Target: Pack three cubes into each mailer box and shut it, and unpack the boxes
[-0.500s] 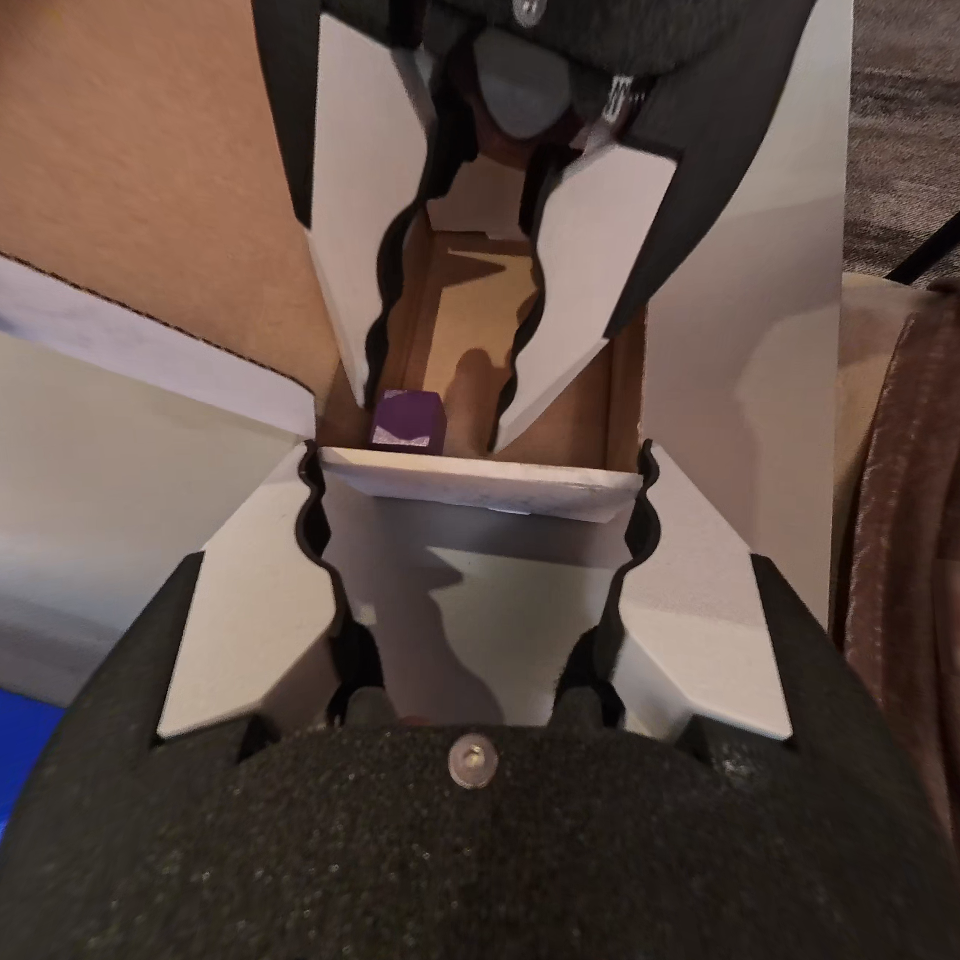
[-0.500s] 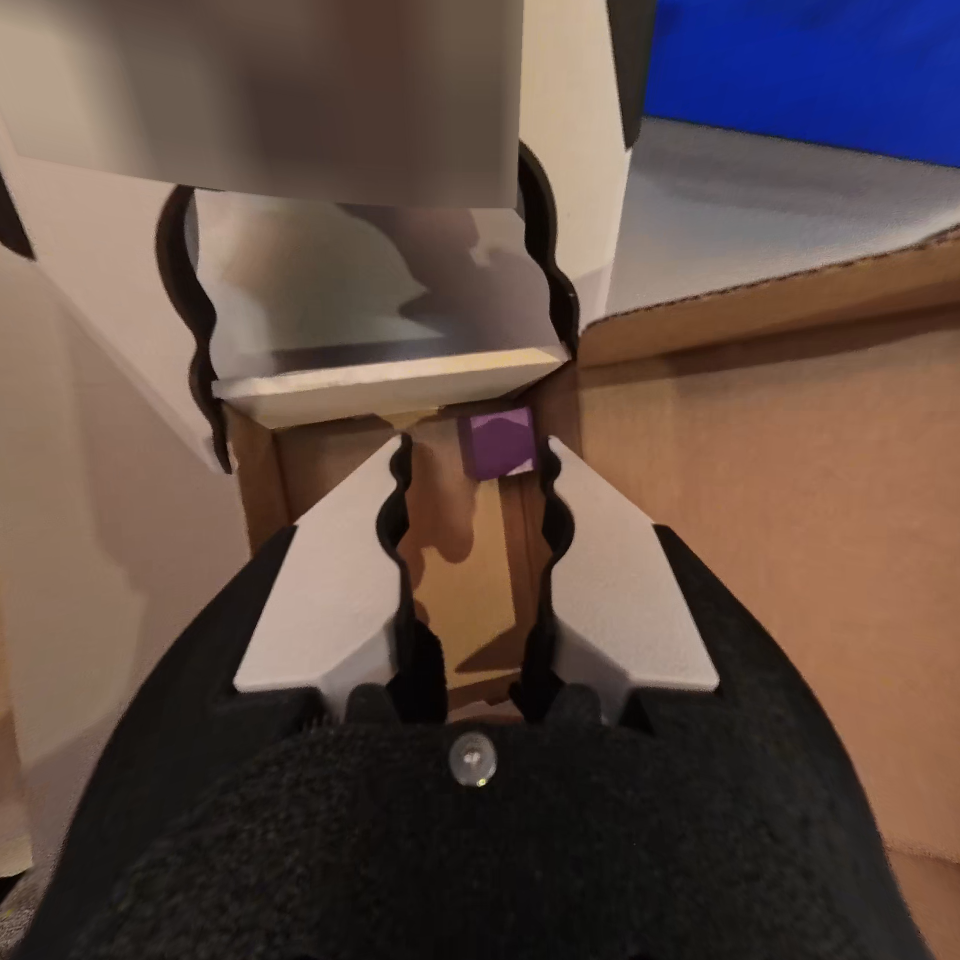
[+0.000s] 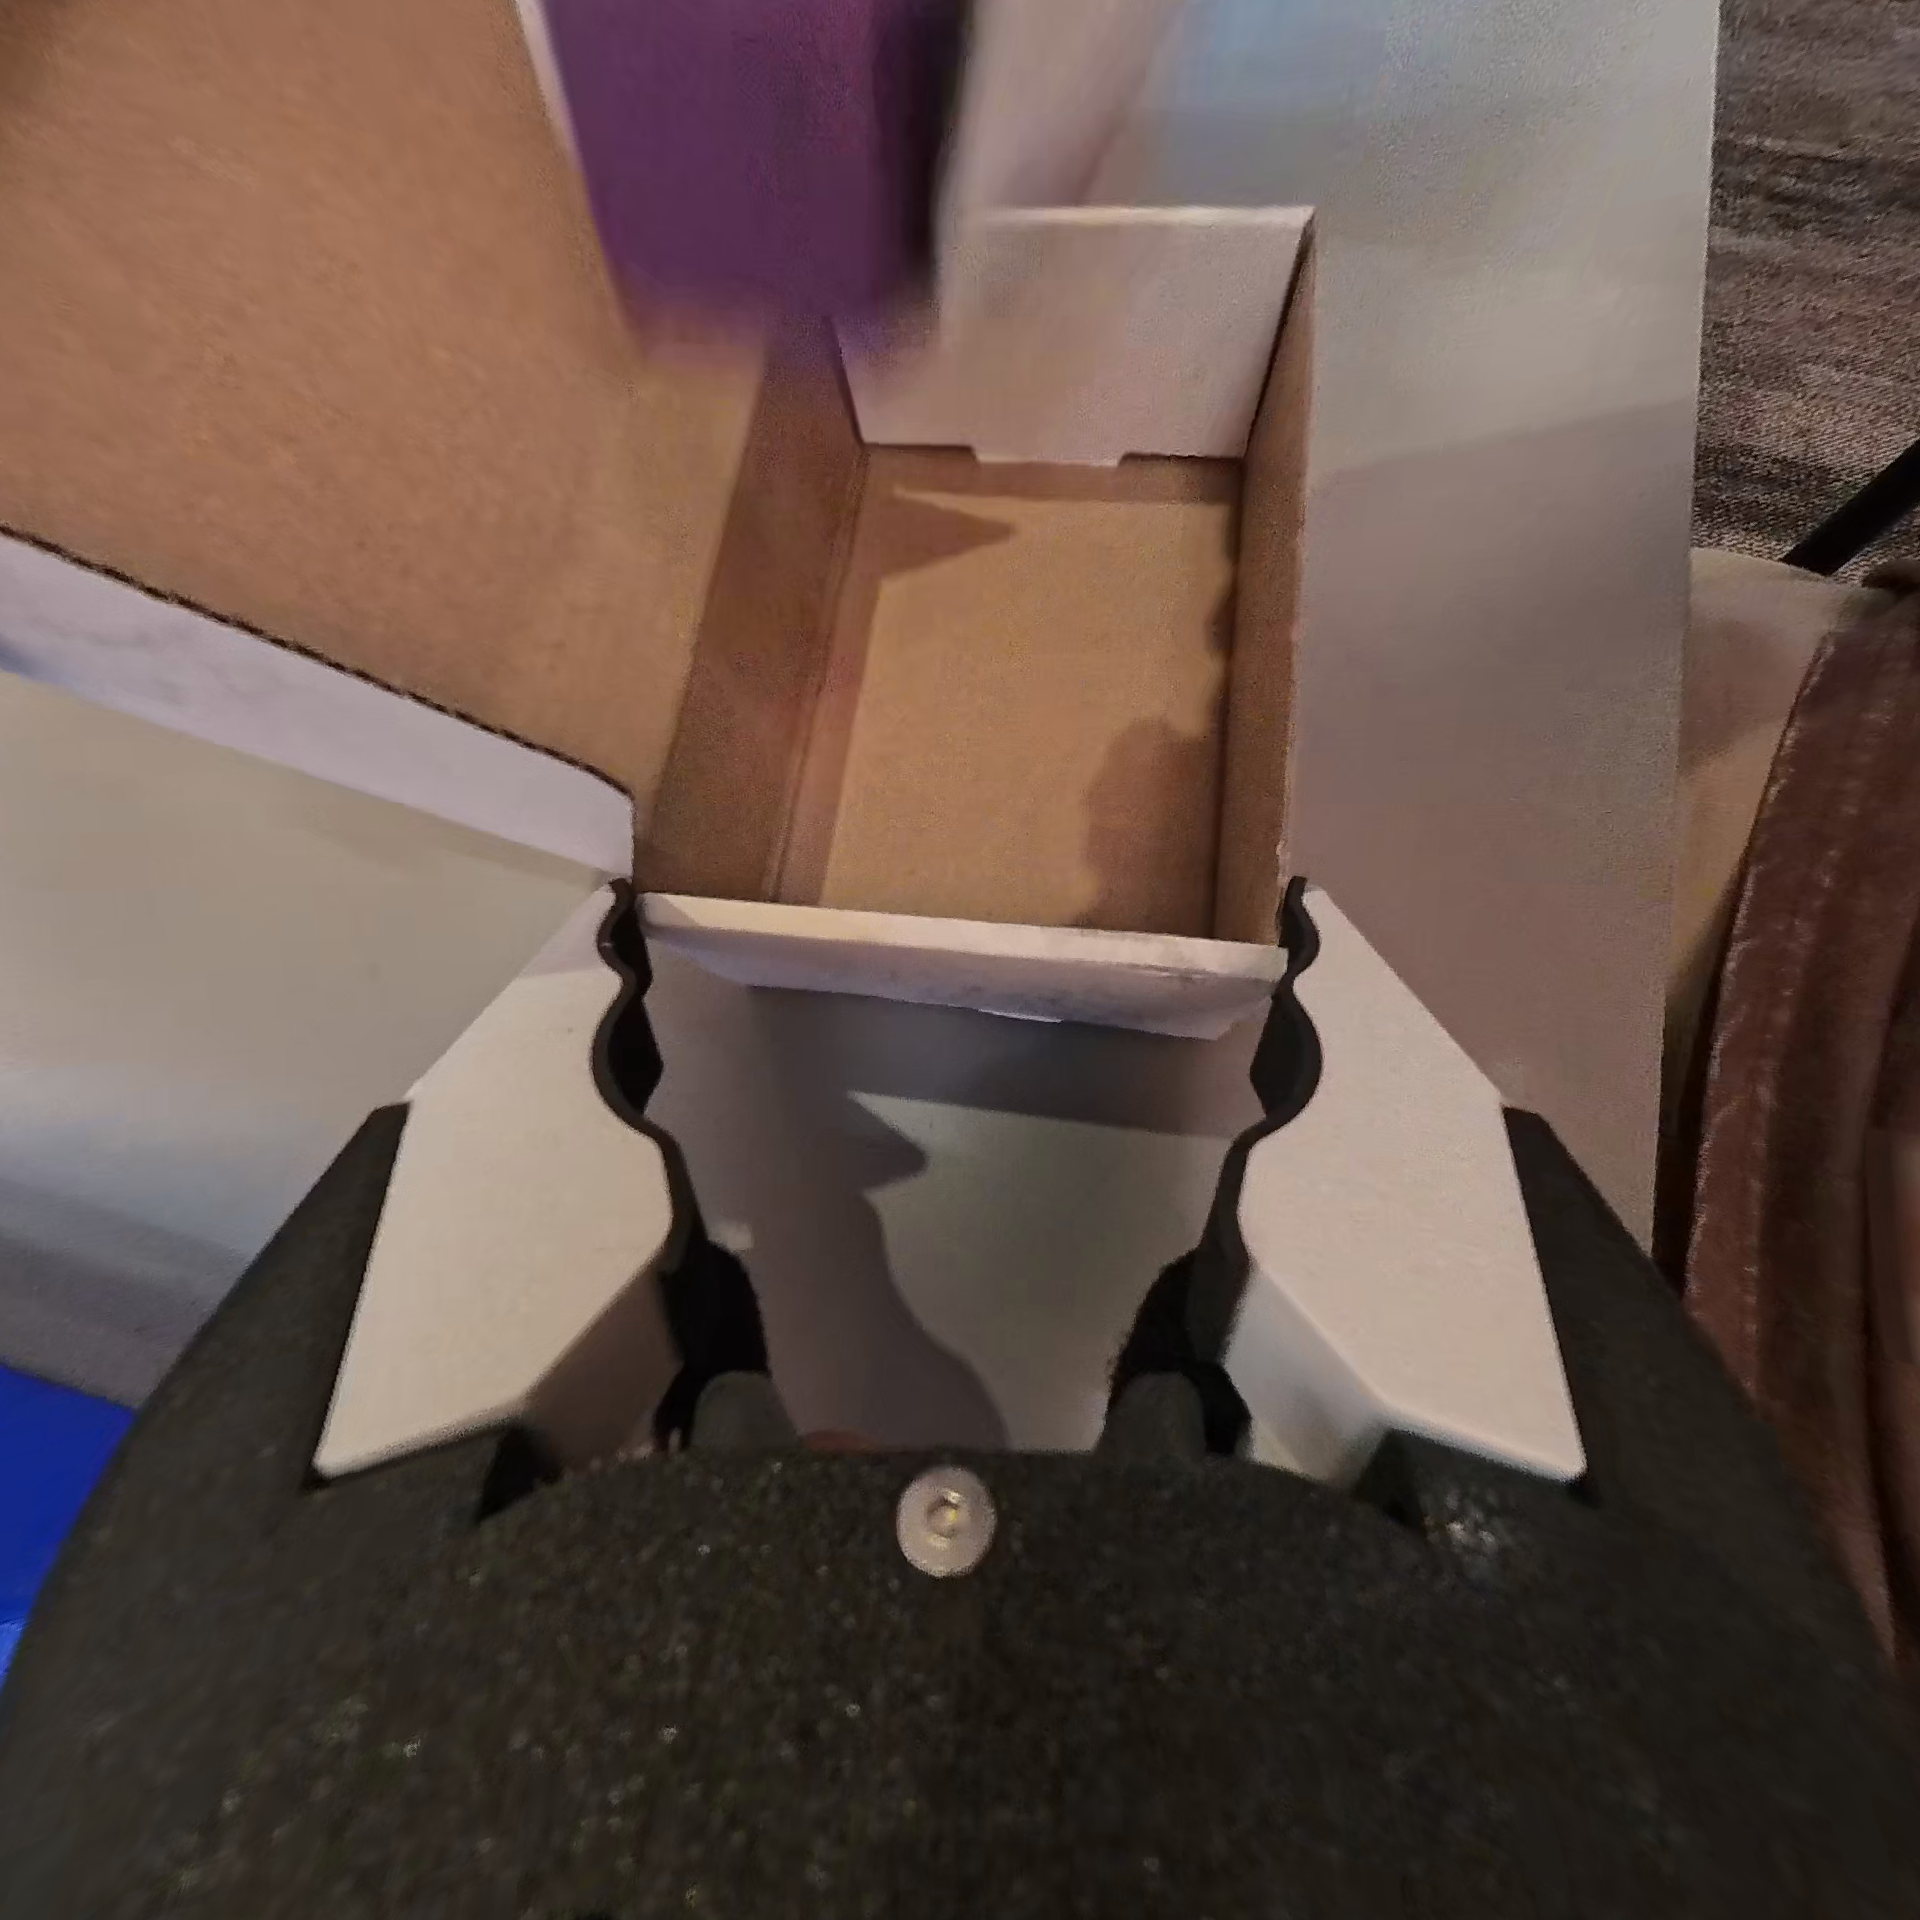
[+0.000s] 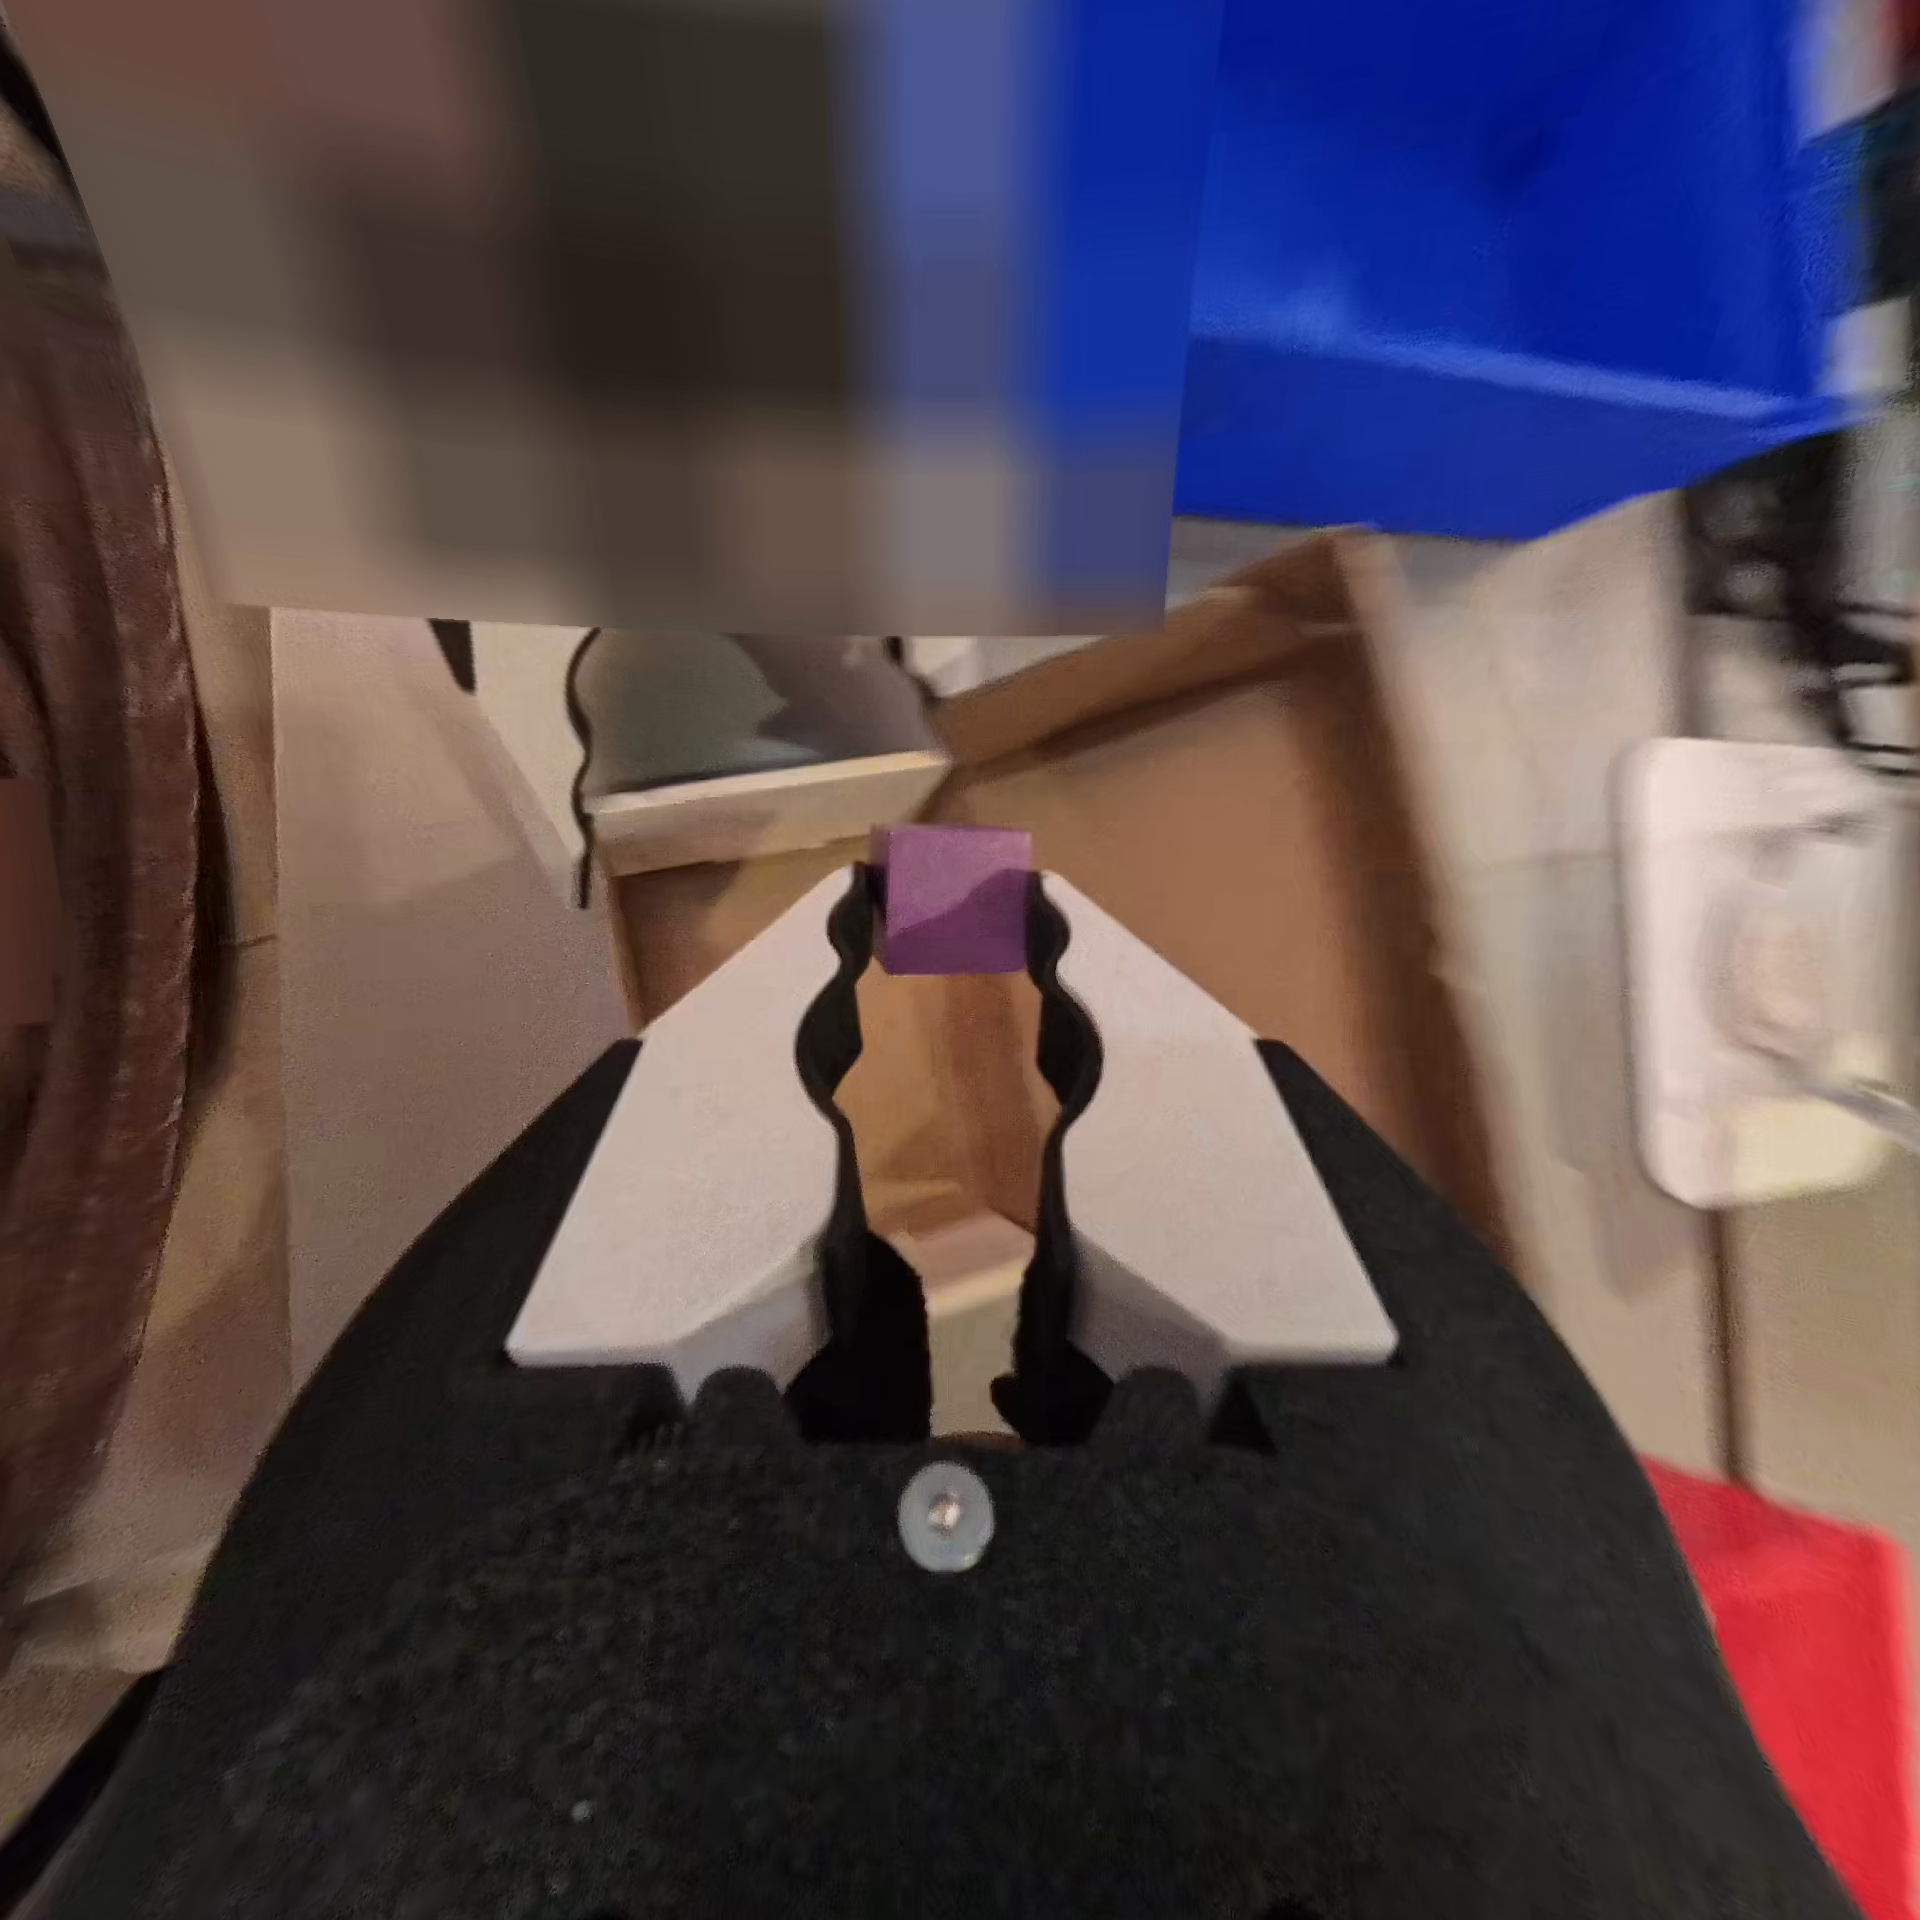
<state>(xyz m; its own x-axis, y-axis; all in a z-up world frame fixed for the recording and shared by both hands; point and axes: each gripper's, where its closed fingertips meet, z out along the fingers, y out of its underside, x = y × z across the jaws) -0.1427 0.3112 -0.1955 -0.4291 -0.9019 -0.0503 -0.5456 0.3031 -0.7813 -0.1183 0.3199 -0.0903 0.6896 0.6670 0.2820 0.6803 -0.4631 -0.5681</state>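
The cube [image 4: 951, 902], purple, sat clamped between the tips of the right gripper [image 4: 948, 914], lifted above the box [image 3: 951, 940]; in the left wrist view it showed only as a large purple blur [image 3: 758, 156] at the top edge, over the far left corner of the box. The box was open, with white outer walls and a brown cardboard inside, and its floor held only shadows. Its lid [image 3: 312, 343] stood folded back on the left, brown face toward the opening. The left gripper [image 3: 951, 925] had its fingers spread wide, one at each end of the box's near wall, the tips just beside the rim corners; whether they pressed on the cardboard I could not tell. A tall white panel [image 3: 1507, 520] rose along the right side of the box. Beyond it, at the far right of that view, lay brown folded fabric [image 3: 1797, 1039] and a strip of grey carpet [image 3: 1808, 260]. In the right wrist view a blue bin [image 4: 1507, 260] hung at the upper right, a white fitting [image 4: 1766, 966] sat blurred at the right edge, and something red [image 4: 1797, 1683] lay at the lower right corner.
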